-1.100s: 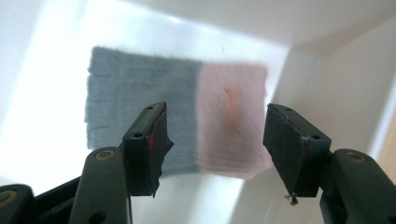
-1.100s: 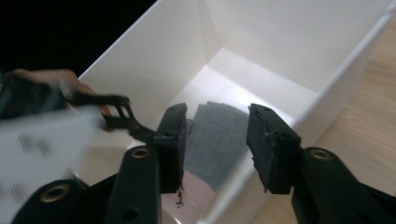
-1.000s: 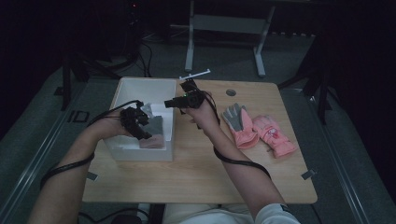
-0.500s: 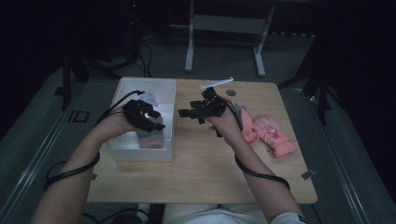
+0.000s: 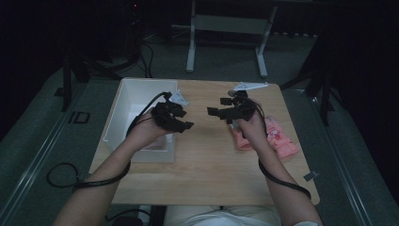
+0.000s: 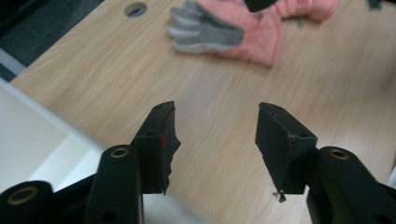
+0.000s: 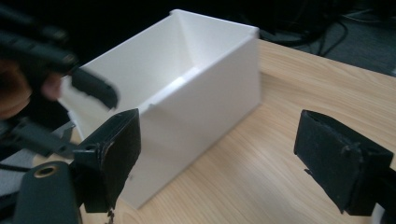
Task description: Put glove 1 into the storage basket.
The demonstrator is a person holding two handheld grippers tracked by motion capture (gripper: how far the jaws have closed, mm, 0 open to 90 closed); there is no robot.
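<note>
Left gripper [image 5: 188, 123]: held above the white box's right wall, jaws pointing right toward the other gripper. Jaws apart, nothing between them in the left gripper view [image 6: 215, 140]; they have just been closing a little, on air.
Right gripper [image 5: 212, 111]: held above bare table right of the box, jaws pointing left. Jaws spread wide and empty in the right gripper view [image 7: 215, 158]; they have just been opening.
Gap between grippers: tips face each other over the table's middle, near but not touching.
Hands: left hand [image 5: 147, 132] over the box's near right corner, right hand [image 5: 251, 127] over the near edge of the gloves.
Cables: black lead loops from each gripper back along the forearm; the left one hangs off the near left table edge.
Pink gloves [image 5: 280, 141]: lying flat on the table right of the right hand, partly covered by it in the high view. Left gripper view shows a pink glove with grey palm and fingers [image 6: 224, 35] near the table's far edge, well apart from both sets of jaws.
White box [image 5: 122, 110]: open top, on the table's left side, far corner near the far edge; contents mostly hidden by the left hand.
Table [image 5: 211, 179]: light wood, small round hole [image 6: 136, 9] at the far edge.
</note>
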